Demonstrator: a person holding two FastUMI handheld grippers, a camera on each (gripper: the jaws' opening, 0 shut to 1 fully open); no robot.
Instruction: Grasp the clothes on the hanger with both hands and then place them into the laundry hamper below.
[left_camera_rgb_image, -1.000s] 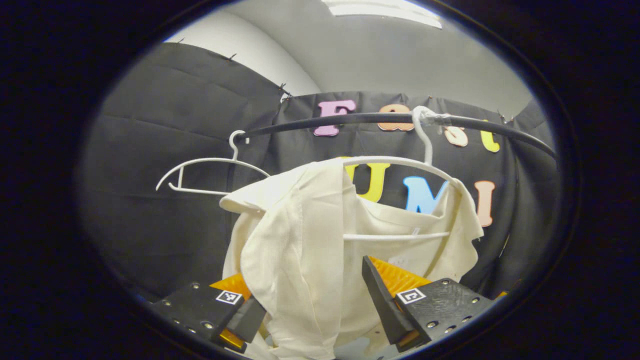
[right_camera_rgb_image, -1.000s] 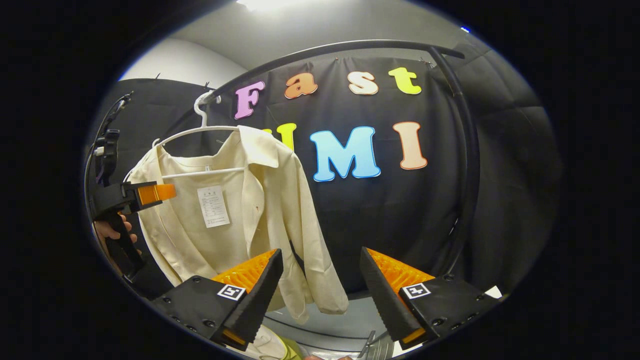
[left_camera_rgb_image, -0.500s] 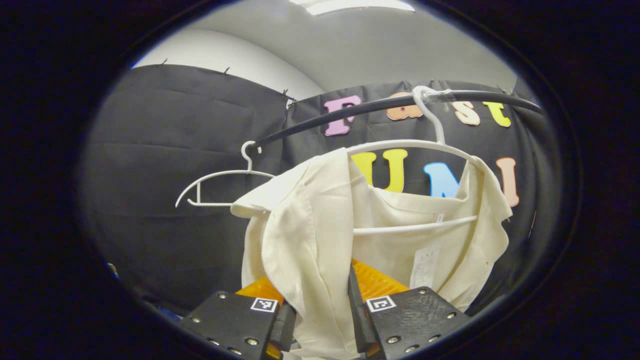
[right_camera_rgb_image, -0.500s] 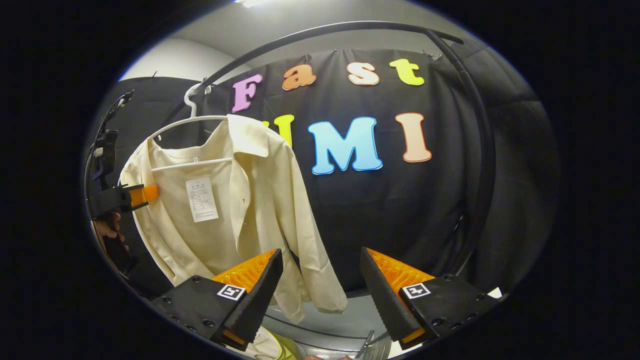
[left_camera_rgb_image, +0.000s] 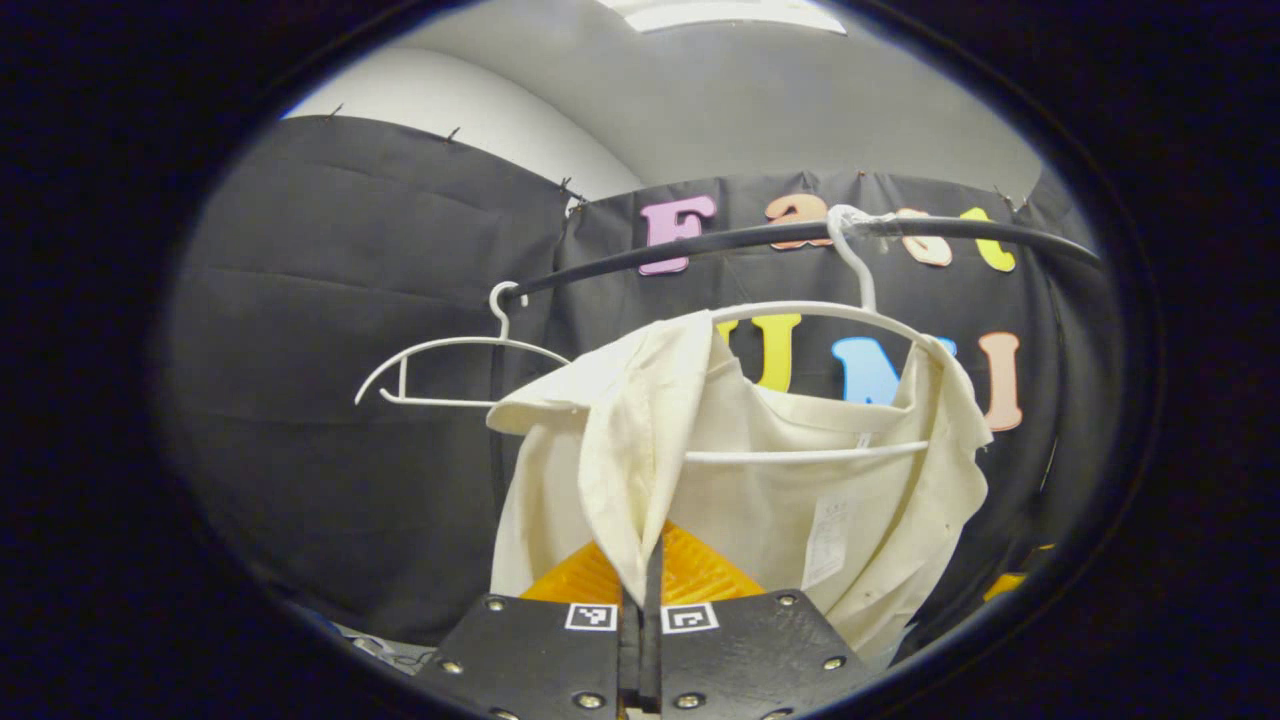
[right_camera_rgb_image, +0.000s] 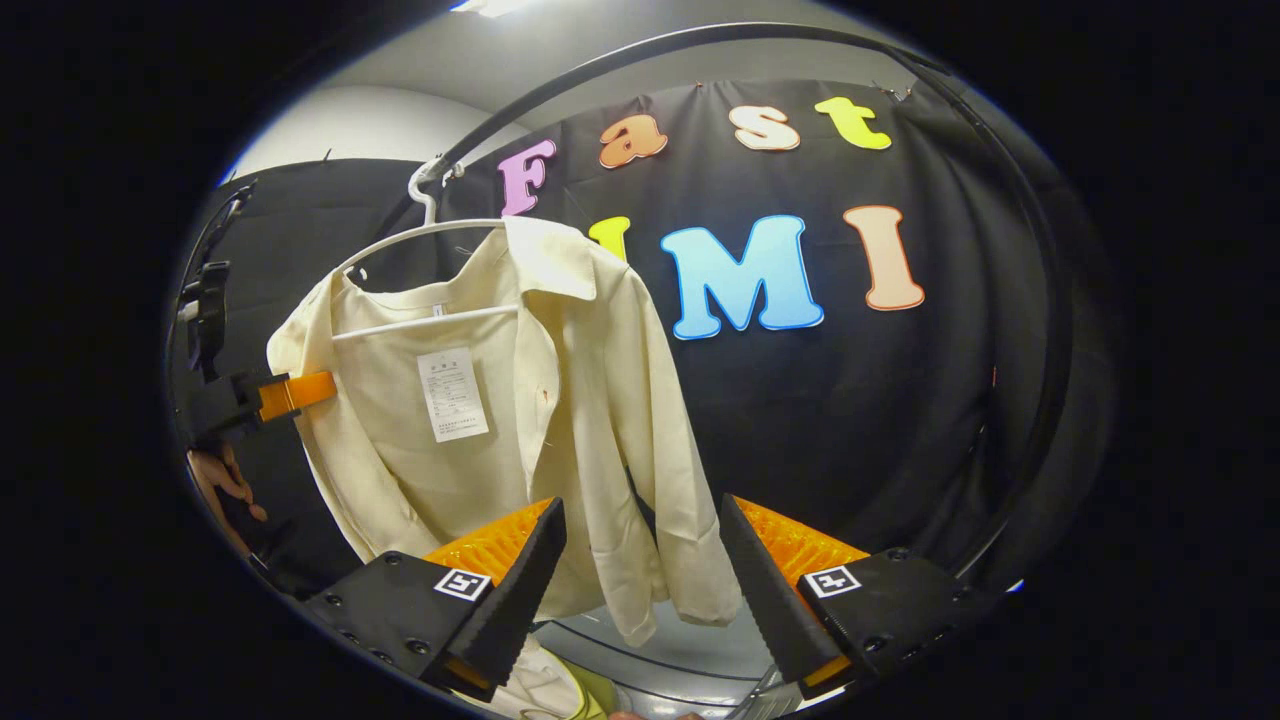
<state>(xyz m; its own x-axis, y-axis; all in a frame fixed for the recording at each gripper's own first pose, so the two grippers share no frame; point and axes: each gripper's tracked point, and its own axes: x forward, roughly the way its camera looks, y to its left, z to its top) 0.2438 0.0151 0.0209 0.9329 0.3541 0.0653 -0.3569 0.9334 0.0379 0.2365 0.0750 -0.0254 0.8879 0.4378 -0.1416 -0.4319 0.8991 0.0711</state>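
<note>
Left fingers (left_camera_rgb_image: 648, 560) pinched shut on the front edge of the cream long-sleeved fabric shirt (left_camera_rgb_image: 760, 480); right fingers (right_camera_rgb_image: 640, 560) spread wide, gripping nothing.

Hung on the white plastic hanger (left_camera_rgb_image: 820, 312) from the black curved metal rail (left_camera_rgb_image: 700, 245), beside an empty white plastic hanger (left_camera_rgb_image: 450, 345). Likely trouble: pulled from one side only, collar snagged on the hanger arm, thin pinch slipped, or hanger dragged off the rail. Sleeve near the right fingers, not yet held.
</note>
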